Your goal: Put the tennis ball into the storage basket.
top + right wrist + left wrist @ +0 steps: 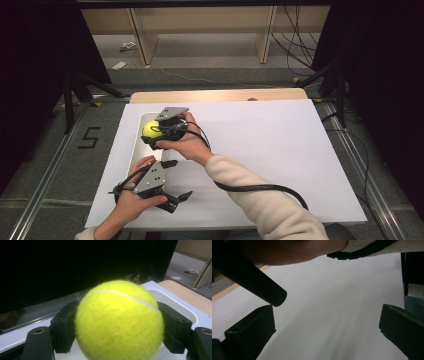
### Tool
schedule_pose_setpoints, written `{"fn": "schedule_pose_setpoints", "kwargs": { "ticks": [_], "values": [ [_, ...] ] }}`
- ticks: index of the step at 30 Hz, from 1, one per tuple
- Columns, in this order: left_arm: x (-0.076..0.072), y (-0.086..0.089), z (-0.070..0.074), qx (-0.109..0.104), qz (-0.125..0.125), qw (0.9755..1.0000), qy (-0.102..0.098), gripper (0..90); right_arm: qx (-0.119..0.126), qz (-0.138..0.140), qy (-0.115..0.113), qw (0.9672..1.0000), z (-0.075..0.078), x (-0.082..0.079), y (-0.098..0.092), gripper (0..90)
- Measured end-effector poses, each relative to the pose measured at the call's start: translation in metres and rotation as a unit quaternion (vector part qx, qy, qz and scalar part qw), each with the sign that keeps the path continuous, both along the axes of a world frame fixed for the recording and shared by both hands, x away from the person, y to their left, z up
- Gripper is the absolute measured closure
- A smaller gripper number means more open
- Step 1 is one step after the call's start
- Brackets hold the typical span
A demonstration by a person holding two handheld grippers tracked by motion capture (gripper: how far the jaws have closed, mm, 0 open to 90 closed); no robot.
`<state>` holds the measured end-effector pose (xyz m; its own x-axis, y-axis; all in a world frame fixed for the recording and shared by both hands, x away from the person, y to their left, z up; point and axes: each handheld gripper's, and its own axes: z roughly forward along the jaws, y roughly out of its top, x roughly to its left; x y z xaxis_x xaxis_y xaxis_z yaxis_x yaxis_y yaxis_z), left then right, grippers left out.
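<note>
A yellow tennis ball sits between the jaws of my right gripper, which is shut on it above a white tray at the left of the table. In the right gripper view the ball is pressed between both black pads, with the tray's rim behind it. My left gripper rests near the front left of the white sheet, jaws wide apart and bare. Its own view has the gripper over bare white sheet, with the other forearm above.
A white sheet covers the table, with a wooden edge at the back. A black cable trails from the right gripper across the sleeve. Dark curtains and tripod legs stand at both sides.
</note>
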<state>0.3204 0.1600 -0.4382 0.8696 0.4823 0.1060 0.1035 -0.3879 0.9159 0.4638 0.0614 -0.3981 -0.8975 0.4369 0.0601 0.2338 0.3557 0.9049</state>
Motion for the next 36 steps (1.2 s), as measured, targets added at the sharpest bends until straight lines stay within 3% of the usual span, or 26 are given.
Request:
{"fn": "schedule_pose_setpoints", "kwargs": {
  "ticks": [36],
  "values": [
    [-0.001,0.000,0.000,0.001,0.000,1.0000,-0.002,0.0,-0.006,0.016,0.005,0.9998,0.001,0.003,0.015,26.4]
  ]
}}
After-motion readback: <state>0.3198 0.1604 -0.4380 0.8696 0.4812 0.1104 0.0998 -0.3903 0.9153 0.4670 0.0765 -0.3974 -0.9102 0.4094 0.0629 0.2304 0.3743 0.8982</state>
